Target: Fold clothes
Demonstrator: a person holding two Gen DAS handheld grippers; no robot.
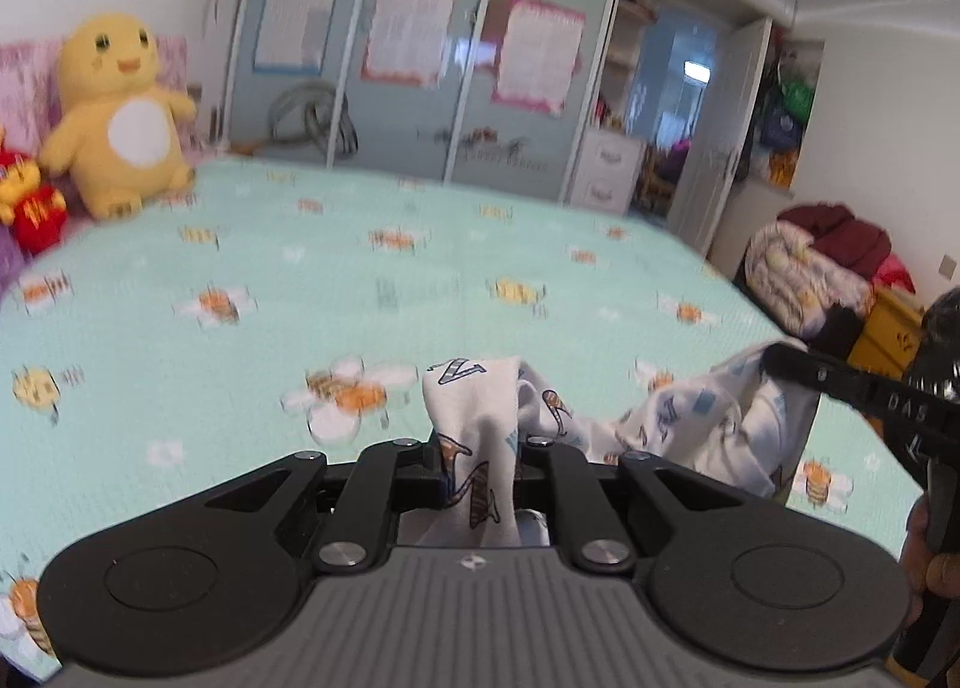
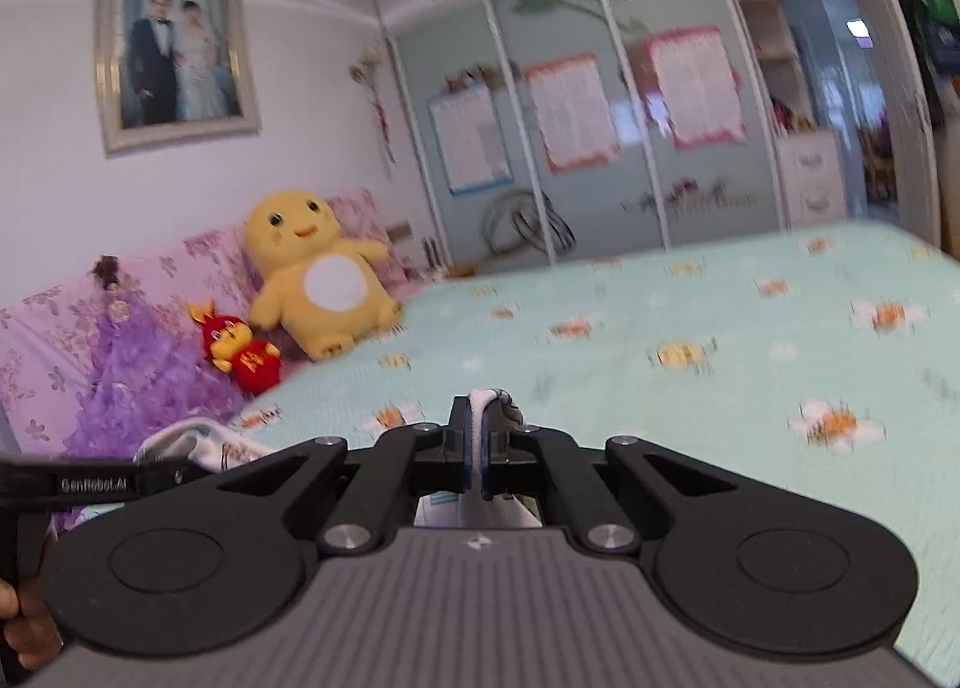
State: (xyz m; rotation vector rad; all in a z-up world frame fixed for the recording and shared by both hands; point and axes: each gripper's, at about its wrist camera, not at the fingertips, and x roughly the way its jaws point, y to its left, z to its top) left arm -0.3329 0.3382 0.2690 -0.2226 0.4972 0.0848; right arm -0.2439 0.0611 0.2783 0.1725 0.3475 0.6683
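Each claw, the left claw [image 1: 477, 448] and the right claw [image 2: 478, 448], was clenched on an edge of the printed white garment [image 1: 690, 418], apparently to spread it over the bed [image 1: 420, 280] for folding.

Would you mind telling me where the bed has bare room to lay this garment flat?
The bee-print bedspread is bare across its whole middle, from the white garment held by both grippers out to the far edge by the wardrobe. It is crowded only at the headboard end: the yellow plush and red plush sit there.
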